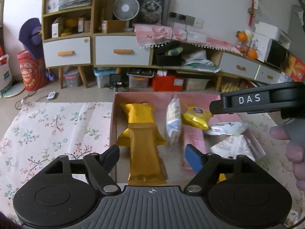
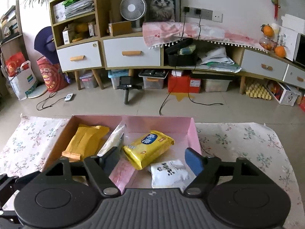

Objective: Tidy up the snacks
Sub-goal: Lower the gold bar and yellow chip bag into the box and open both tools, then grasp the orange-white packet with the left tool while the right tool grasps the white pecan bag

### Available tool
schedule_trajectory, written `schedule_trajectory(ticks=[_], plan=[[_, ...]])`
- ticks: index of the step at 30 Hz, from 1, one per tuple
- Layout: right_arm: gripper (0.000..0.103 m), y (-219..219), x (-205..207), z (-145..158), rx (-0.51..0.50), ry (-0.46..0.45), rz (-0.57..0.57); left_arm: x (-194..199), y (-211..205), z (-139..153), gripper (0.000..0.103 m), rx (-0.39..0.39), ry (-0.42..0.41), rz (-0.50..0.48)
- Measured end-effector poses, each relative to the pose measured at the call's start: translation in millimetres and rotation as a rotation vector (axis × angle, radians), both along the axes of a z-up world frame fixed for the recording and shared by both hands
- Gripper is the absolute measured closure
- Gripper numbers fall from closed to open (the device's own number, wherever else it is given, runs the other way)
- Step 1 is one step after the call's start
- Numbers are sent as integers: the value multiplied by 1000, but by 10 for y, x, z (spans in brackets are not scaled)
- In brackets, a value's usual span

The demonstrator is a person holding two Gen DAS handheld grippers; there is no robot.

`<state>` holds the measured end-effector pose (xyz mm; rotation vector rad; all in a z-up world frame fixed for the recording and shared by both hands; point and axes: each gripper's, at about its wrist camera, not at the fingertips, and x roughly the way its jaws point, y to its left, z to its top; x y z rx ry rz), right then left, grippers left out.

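Close to the camera in the left wrist view, the left gripper [image 1: 152, 157] has its two fingers spread wide. A long gold snack bar [image 1: 145, 152] lies between them, but the pads do not press on it. It rests in the left part of the pink box [image 2: 158, 123], on top of another yellow pack [image 1: 140, 113].

Over in the right wrist view, the right gripper [image 2: 152, 161] also has its fingers spread, and it holds nothing. Just under it lie a white pack with black writing [image 2: 169, 172] and a pink pack [image 2: 123, 171], both near the front of the box. A little farther in sits a yellow pack with a blue label [image 2: 149, 148], tilted. A clear pack [image 2: 114, 140] leans along the thin wall in the middle of the box. A person's hand [image 1: 293, 148] shows at the right edge of the left wrist view.

Around the box, the flowered cloth [image 2: 247, 147] has no snacks on it that I can see. So all the snacks look to be in the box already. The yellow ones on the left look tidy. The ones on the right lie in a messy heap, some on top of others. I think those could be set straight, and then the job is almost done.

Past the table is the floor, and then a long cabinet [image 2: 131, 52] by the wall.
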<state>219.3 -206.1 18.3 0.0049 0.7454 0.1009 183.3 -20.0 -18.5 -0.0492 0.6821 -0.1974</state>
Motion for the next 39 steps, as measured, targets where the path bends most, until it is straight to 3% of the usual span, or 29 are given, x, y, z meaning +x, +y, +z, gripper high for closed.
schedule_trajectory(ticks=[21, 31, 39], plan=[[30, -211, -837, 303, 52, 13, -34, -649, 83, 194, 9, 55, 44, -60], [25, -357, -1230, 156, 79, 6, -3, -916, 97, 124, 7, 75, 62, -100], [25, -537, -1460, -90, 24, 44, 77, -1186, -6, -85, 7, 121, 74, -213]])
